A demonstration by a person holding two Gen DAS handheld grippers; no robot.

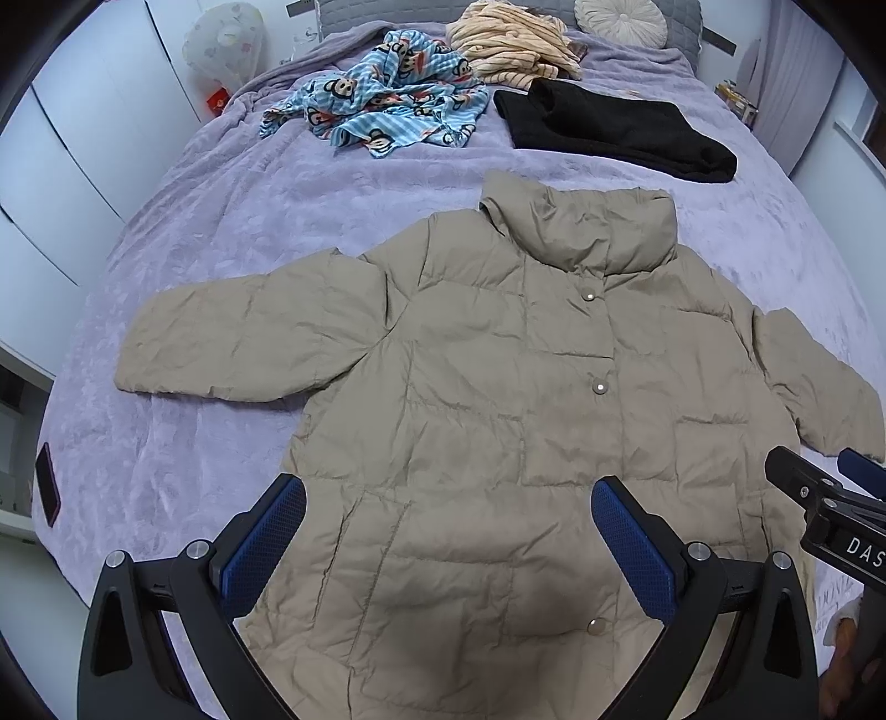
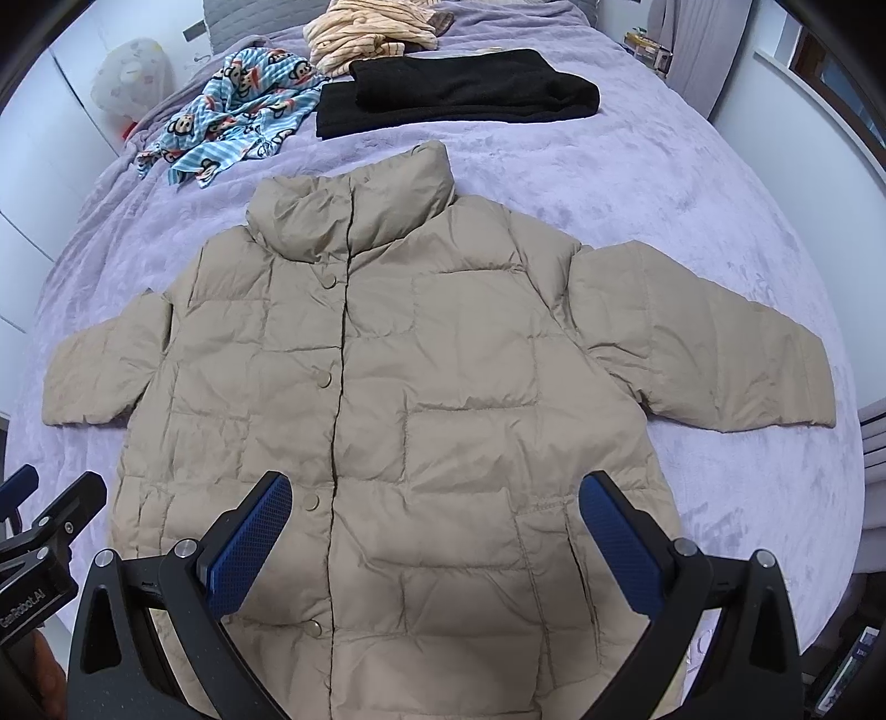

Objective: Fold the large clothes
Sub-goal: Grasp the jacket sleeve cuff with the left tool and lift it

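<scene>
While both tools hang above the hem with nothing between their blue pads, the left gripper and the right gripper each stand spread wide over the beige puffer jacket. That jacket lies flat and snapped shut, front up, on the lavender bedspread, collar pointing away and both sleeves stretched out to the sides. Beyond the collar, well apart from it, a folded black garment rests beside a crumpled blue monkey-print cloth. Behind these sits a heap of striped peach fabric, near a round pale cushion. Nothing lies on the jacket itself.
</scene>
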